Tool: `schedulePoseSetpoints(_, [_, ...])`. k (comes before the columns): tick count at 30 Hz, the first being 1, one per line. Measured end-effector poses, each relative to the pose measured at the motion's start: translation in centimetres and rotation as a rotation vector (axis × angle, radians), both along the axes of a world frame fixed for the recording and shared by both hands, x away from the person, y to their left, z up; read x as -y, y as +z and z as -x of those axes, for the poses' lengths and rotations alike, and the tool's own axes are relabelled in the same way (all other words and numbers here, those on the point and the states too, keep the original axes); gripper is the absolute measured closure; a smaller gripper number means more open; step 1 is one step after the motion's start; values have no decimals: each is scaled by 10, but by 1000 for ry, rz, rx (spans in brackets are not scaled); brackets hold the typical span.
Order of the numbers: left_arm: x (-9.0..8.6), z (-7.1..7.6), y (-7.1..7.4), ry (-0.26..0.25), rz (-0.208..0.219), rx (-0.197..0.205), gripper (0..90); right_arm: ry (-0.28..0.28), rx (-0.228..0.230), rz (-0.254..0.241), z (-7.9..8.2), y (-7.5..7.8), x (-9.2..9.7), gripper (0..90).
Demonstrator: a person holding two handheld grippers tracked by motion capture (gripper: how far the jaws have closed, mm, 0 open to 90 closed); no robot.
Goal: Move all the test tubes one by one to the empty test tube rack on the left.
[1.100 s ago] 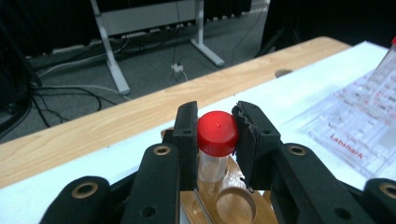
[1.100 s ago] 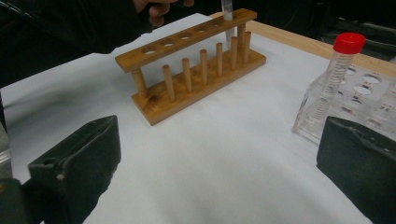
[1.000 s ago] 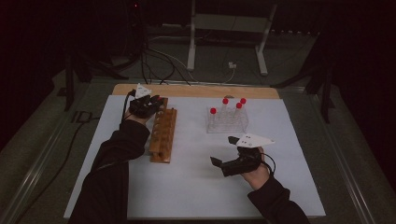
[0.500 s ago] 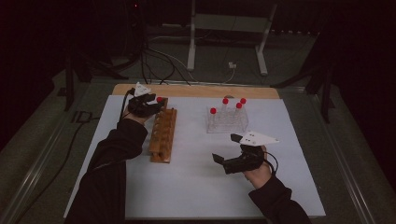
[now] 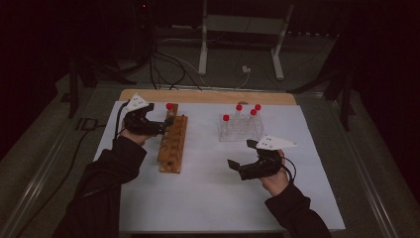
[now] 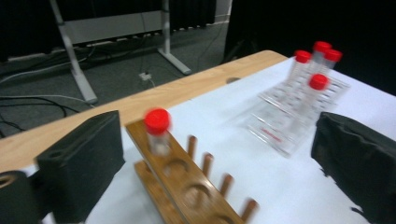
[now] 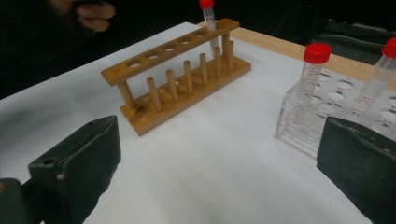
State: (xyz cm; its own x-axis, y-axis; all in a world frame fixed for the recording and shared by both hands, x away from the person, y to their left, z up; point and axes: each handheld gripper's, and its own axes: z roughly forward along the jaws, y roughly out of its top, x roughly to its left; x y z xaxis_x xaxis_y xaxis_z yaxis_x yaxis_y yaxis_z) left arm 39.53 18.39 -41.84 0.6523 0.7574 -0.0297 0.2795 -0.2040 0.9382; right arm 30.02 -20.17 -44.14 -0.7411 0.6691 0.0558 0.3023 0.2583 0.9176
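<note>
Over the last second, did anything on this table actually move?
Hardly. The right gripper drifted slightly right, open and empty. The left gripper stayed open beside the red-capped tube standing in the wooden rack. The four capped tubes in the clear plastic rack stayed put.

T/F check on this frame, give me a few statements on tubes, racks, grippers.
1. The wooden rack holds one red-capped tube at its far end. True.
2. The clear rack holds four tubes. True.
3. The right gripper grips a tube. False: its jaws are open and empty.
4. The left gripper is shut. False: open, the tube ahead of its jaws.
5. The racks touch. False: white table shows between them.
</note>
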Motion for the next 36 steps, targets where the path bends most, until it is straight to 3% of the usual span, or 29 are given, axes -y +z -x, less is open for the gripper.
schedulePoseSetpoints(9, [-6, 39, -5, -111, 29, -8, 11, -33, 5, 15, -12, 0, -5, 0])
schedulePoseSetpoints(18, [-3, 77, -14, -199, 24, 5, 11, -39, 5, 47, -30, 0, -16, 0])
schedulePoseSetpoints(21, [0, 89, -18, -222, -7, 17, 11, -45, 13, 49, -37, 0, -19, 0])
schedulePoseSetpoints(28, [1, 104, -28, -259, 15, -7, 11, -65, 9, 74, -51, -2, -22, 0])
schedulePoseSetpoints(32, [3, 107, -32, -258, -12, 6, 11, -81, 7, 72, -58, -4, -24, 23])
schedulePoseSetpoints(36, [3, 110, -33, -263, -6, 6, 12, -106, 0, 81, -67, -9, -26, 40])
